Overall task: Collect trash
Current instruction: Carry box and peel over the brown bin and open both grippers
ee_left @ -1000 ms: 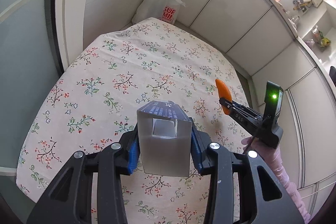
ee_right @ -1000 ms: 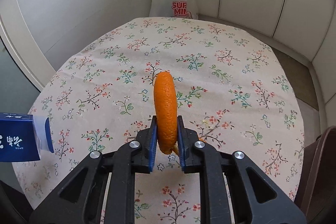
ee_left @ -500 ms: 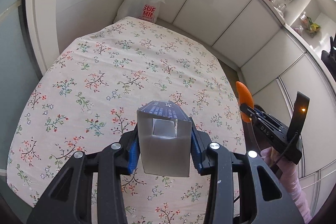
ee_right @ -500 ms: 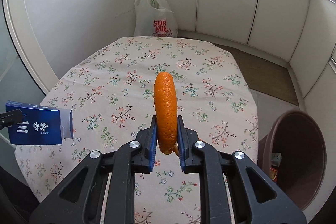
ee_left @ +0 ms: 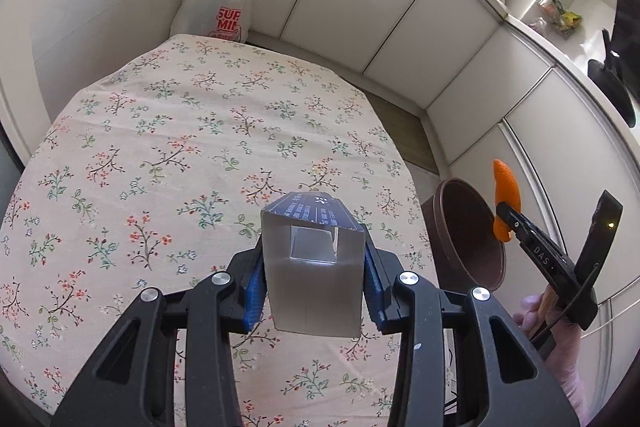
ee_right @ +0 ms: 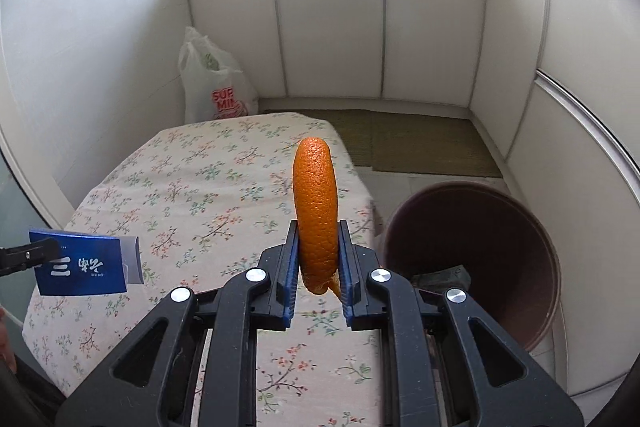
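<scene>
Orange peel point(ee_right: 316, 203): curved strip, pebbled skin, standing on edge, clamped between the blue pads of the right gripper point(ee_right: 318, 263), fingers point(ee_right: 289, 267) pressed on both its sides. Held in the air past the right edge of the surface point(ee_right: 200, 195), close to the rim of the brown bin point(ee_right: 480, 247); in the left wrist view the peel point(ee_left: 505, 195) sits just above the bin point(ee_left: 468, 231). Some dark rubbish lies in the bin's bottom.

Blue carton point(ee_left: 316, 263): small box, open end toward the camera showing a silvery inside, dark blue printed top, clamped by the left gripper point(ee_left: 316, 291), fingers point(ee_left: 256, 283) tight on its two sides. Held above the floral-cloth surface point(ee_left: 180, 147), nearer its right edge. In the right wrist view the carton point(ee_right: 78, 263) shows white lettering on its blue face at far left.

Both grippers point obliquely down. A hand point(ee_left: 536, 311) in a pink glove grips the right tool's handle.

Versus a second ago: both views have swung rightward off the surface; the bin, unseen then, now fills the right wrist view's lower right; peel has gone from over mid-surface to beside the bin. Carton shifted right too. Grips unchanged.

White plastic bag point(ee_right: 216, 87) with red print stands on the floor behind the surface, by white cabinets point(ee_right: 332, 27).
</scene>
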`<state>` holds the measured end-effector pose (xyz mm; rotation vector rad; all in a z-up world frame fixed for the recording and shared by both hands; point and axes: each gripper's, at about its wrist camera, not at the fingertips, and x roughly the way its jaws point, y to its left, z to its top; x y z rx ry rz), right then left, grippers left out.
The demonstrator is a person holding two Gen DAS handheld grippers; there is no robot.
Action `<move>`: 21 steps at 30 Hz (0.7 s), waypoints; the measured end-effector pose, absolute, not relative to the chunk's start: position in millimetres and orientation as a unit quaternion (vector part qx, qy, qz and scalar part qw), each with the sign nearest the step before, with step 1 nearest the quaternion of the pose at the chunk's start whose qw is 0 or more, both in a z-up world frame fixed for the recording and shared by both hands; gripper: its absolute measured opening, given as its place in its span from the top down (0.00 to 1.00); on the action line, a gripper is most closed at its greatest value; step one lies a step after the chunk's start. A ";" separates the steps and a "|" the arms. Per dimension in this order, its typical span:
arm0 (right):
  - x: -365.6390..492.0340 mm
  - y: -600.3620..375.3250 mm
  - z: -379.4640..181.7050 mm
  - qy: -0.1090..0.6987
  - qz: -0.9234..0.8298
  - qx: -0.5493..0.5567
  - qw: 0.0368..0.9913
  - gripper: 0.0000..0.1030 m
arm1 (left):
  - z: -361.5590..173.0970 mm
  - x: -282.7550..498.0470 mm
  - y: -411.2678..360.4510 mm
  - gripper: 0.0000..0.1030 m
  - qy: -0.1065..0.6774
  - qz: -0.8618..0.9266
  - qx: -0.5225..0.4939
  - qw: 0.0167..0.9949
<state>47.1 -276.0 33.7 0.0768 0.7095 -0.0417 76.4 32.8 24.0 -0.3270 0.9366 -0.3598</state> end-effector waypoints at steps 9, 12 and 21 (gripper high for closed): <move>31.6 -351.9 32.3 0.321 -0.151 0.053 0.934 0.83 | 24.9 78.3 -18.1 0.61 0.442 -0.204 -0.136 0.863; 36.4 -376.5 24.2 0.325 -0.191 0.071 0.923 0.83 | 27.5 76.6 -32.9 0.61 0.437 -0.216 -0.131 0.864; 44.5 -426.6 5.4 0.325 -0.262 0.124 0.900 0.61 | 37.5 81.4 -68.8 0.61 0.423 -0.237 -0.110 0.868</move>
